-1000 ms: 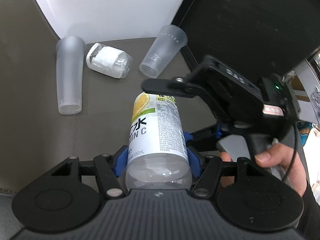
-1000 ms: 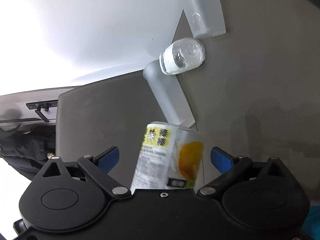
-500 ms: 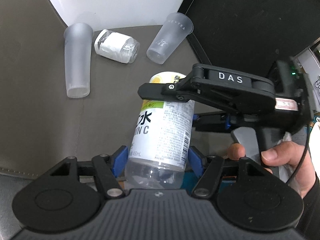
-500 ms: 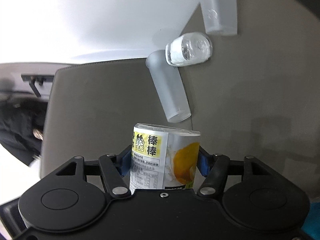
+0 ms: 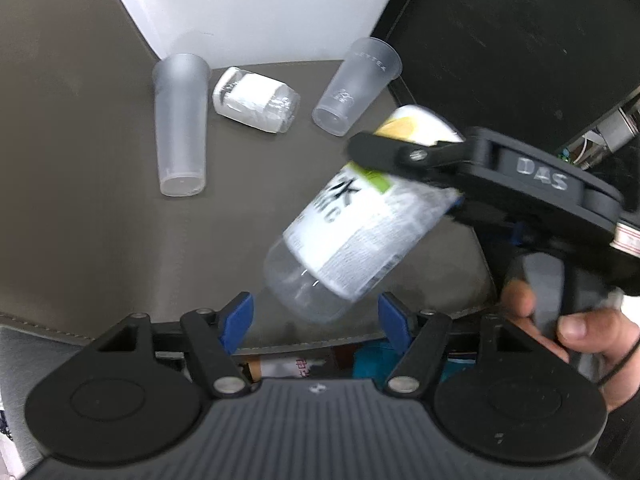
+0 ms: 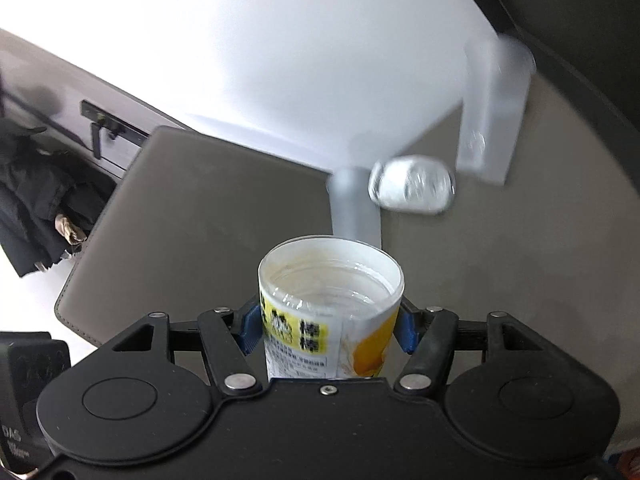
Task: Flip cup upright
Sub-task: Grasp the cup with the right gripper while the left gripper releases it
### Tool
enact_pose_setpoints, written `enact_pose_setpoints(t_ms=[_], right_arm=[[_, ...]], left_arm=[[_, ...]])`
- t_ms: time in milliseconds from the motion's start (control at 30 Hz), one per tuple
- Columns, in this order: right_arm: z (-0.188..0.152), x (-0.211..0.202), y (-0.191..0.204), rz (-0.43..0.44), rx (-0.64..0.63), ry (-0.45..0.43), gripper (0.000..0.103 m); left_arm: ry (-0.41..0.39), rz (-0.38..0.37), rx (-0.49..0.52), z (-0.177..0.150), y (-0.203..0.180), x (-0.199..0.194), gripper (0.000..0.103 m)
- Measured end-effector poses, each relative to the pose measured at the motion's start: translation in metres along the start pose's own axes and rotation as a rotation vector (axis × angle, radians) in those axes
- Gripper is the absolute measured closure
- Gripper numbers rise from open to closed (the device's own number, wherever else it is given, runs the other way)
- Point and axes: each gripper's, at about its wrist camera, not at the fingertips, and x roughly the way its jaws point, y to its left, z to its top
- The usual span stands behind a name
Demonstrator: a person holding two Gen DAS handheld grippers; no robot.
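Gripping the labelled cup [image 6: 330, 308] near its open rim, the right tongs [image 6: 326, 330] are closed on it, the blue pads pressed against both sides of the yellow-and-white label. In the left wrist view the same cup [image 5: 360, 224] is seen held clear of the bench [image 5: 80, 240], tilted, with its clear closed base pointing down toward the left camera and its mouth toward the far right. The left tongs [image 5: 314, 318] are spread wide, the blue pads [image 5: 236, 320] standing apart from the cup base on either side, so nothing is held by them. The cup is thus carried by the right tongs alone.

The task is judged to be partly done: the cup is lifted and is being turned, but it is not yet vertical and is not yet set down. What is left is judged to be the rest of the rotation, so that the base faces the bench, then the placing and the release.

Farther back on the bench three other items are seen lying on their sides: a tall frosted cup [image 5: 182, 124], a small clear jar with a white label [image 5: 256, 100] just beside it, and a second frosted cup [image 5: 356, 88] near the bench edge. A white box [image 5: 256, 8] stands behind them.
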Motion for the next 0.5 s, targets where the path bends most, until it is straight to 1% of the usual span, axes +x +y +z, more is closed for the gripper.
enact_pose_setpoints(t_ms=[167,267,400,500], right_arm=[[-0.001,-0.012,0.024,-0.066,-0.146,-0.101,0.042],[-0.003,-0.016,0.034,-0.117,-0.223,-0.139,0.042],[-0.006,-0.016,0.045,-0.183,-0.333,-0.153,0.042],[-0.011,-0.014,0.053,-0.226,-0.399,-0.154,0.042]], left_arm=[[-0.047,0.036,-0.047,0.003,0.010,-0.010,0.035],[-0.073,0.054,-0.063,0.007,0.014,-0.017,0.035],[-0.132,0.073,-0.086,0.011,0.019,-0.029,0.035],[-0.172,0.069,-0.107,0.017,0.023,-0.038,0.035]])
